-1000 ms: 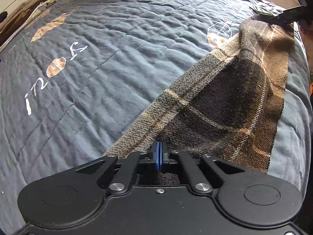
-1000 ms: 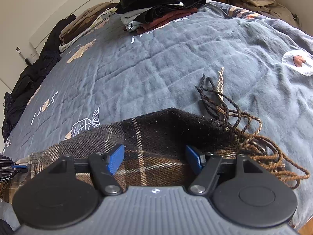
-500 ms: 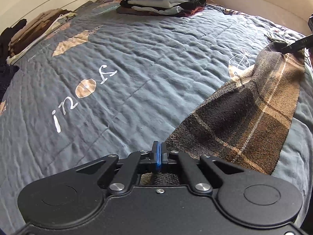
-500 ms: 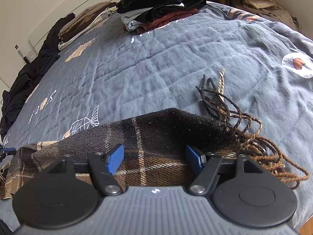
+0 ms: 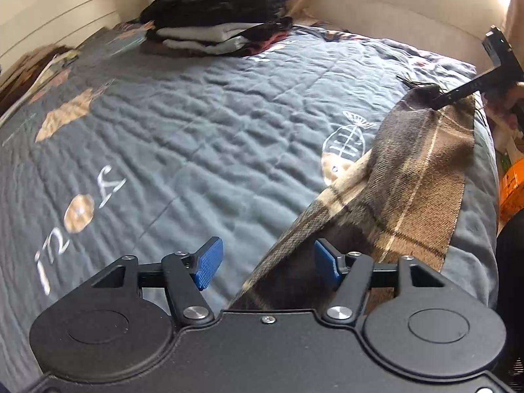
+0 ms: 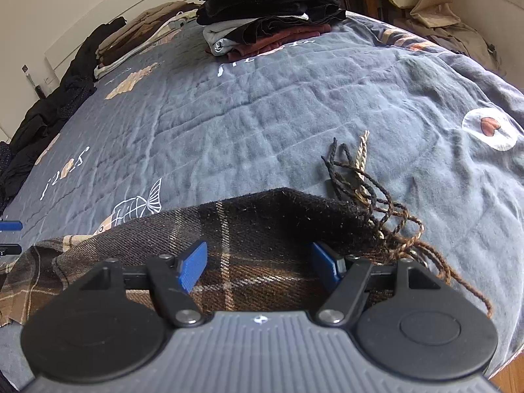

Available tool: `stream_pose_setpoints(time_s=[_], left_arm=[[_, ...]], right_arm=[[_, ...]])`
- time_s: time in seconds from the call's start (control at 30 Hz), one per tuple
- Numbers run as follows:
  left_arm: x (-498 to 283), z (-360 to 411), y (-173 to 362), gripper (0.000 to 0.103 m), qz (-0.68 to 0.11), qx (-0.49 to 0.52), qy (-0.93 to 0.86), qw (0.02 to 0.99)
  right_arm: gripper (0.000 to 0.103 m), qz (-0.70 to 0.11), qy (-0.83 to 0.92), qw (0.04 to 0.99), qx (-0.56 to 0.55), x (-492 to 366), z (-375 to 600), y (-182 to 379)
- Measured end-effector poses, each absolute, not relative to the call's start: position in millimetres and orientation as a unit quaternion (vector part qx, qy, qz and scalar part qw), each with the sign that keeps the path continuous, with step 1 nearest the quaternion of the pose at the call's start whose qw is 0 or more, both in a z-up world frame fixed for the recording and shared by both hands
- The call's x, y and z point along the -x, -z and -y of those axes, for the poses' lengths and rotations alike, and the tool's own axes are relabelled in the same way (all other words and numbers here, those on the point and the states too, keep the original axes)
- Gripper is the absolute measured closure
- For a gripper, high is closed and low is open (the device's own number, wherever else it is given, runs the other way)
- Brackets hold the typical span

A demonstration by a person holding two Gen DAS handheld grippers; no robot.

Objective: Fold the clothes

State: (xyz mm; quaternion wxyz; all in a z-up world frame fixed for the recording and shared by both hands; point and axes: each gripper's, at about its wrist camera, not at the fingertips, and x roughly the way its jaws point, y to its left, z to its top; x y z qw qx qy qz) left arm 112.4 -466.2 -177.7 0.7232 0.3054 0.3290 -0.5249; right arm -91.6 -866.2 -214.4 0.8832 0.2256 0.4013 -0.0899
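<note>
Left wrist view: the left gripper (image 5: 267, 263) stands with its blue pads wide apart, gripping nothing; the plaid scarf (image 5: 416, 177) lies on the grey quilt (image 5: 196, 150), its near edge passing between the pads; a stack of folded clothes (image 5: 219, 29) sits far beyond the scarf.

Right wrist view: the right gripper (image 6: 260, 265) is likewise spread wide, holding nothing, directly over the scarf (image 6: 249, 229); the scarf's fringe (image 6: 376, 203) trails to its right; the stack (image 6: 265, 9) lies well beyond.

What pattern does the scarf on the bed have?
Brown, tan and black plaid scarf, clearest in the left wrist view.
</note>
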Motion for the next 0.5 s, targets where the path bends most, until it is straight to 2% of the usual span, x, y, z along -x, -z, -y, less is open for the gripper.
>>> stream_pose_setpoints(time_s=[0.17, 0.2, 0.27, 0.3, 0.33, 0.43, 0.5], left_arm=[[-98.4, 527.9, 216.3, 0.042, -0.326, -0.371, 0.539, 0.683], [-98.2, 536.4, 223.7, 0.047, -0.332, -0.378, 0.541, 0.674], [-104.0, 543.0, 235.4, 0.068, -0.362, -0.375, 0.545, 0.657], [-107.6, 543.0, 237.8, 0.084, -0.376, -0.364, 0.549, 0.651], [-110.1, 542.1, 238.4, 0.091, -0.385, -0.354, 0.554, 0.648], [-116.1, 536.0, 231.3, 0.1, -0.366, -0.34, 0.556, 0.664], [-125.1, 532.0, 220.0, 0.1, -0.353, -0.317, 0.551, 0.687]], right_arm=[[0.033, -0.407, 0.089, 0.884, -0.212, 90.4, 862.9, 217.9], [0.033, -0.407, 0.089, 0.884, -0.211, 90.3, 862.5, 218.2], [0.032, -0.407, 0.086, 0.885, -0.208, 90.2, 862.4, 218.5], [0.032, -0.407, 0.084, 0.885, -0.208, 90.2, 862.8, 218.9], [0.032, -0.407, 0.082, 0.886, -0.207, 90.3, 863.5, 219.4], [0.032, -0.407, 0.078, 0.886, -0.207, 90.9, 866.1, 221.9], [0.032, -0.406, 0.077, 0.886, -0.21, 91.4, 867.4, 223.7]])
